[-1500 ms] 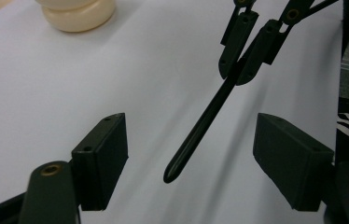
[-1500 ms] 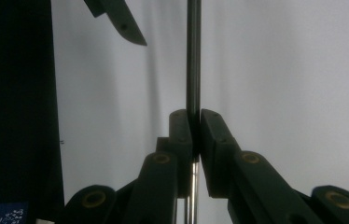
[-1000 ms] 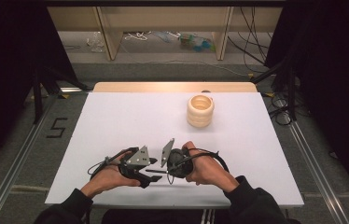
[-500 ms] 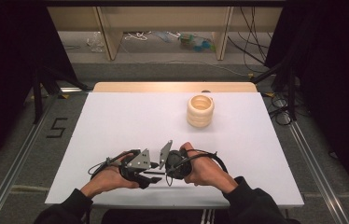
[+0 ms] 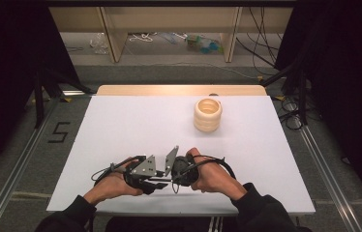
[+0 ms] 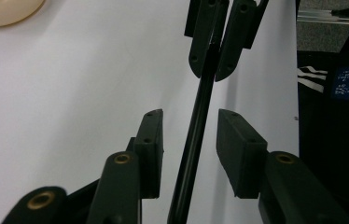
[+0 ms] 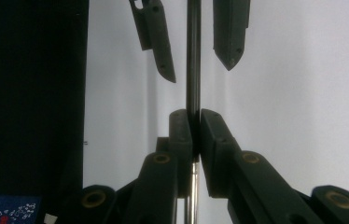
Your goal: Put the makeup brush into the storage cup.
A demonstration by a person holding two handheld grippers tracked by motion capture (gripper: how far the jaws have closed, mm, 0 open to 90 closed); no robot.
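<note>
A thin black rod (image 7: 192, 56) runs between the two grippers, which face each other near the table's front edge. My right gripper (image 7: 193, 116) is shut on the rod, its pads pressed against it from both sides; in the high view it is in the person's right hand (image 5: 181, 169). My left gripper (image 6: 186, 116) has just been closing its jaws. The rod (image 6: 196, 140) passes between them with a gap on each side, touching neither pad. In the high view the left gripper (image 5: 143, 175) lies in the left hand.
A cream ribbed wooden pot (image 5: 207, 115) stands at the back right of the white table (image 5: 135, 121). The table's front edge is just below the hands. Black curtains flank both sides, and cables lie on the floor beyond.
Both hands have stayed where they were near the front edge. The left gripper's jaws look slightly narrower than before.
</note>
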